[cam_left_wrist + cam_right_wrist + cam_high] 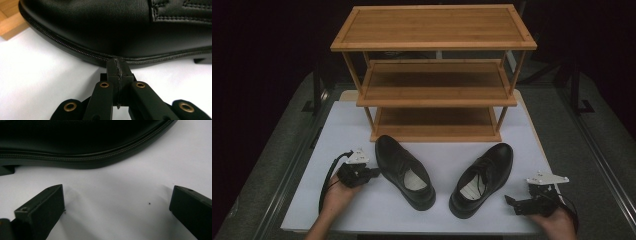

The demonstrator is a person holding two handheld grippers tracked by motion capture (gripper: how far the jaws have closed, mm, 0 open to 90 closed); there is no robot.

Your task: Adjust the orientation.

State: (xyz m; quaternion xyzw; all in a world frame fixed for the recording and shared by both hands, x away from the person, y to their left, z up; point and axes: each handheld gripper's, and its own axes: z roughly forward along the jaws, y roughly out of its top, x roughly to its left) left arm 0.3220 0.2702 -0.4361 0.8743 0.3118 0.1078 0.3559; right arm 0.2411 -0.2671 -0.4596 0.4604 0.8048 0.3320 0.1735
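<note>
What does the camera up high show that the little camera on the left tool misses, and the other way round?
The high view takes in the wooden rack, both black shoes and both hand-held tools; the right shoe and right tool appear there. The left gripper view gives the close detail: the left tool shut, its tip at the sole stitching. Both show the left shoe on the white table.

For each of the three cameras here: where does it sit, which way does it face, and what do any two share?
High view: above the table's near side, looking forward and down at the wooden shoe rack, both hands and forearms entering below.
Left gripper view: rides the left gripper, shut jaws meeting the left shoe at its sole edge.
Right gripper view: rides the right gripper, open jaws facing the right shoe.
Shared: high and left views show the rack and left shoe.
</note>
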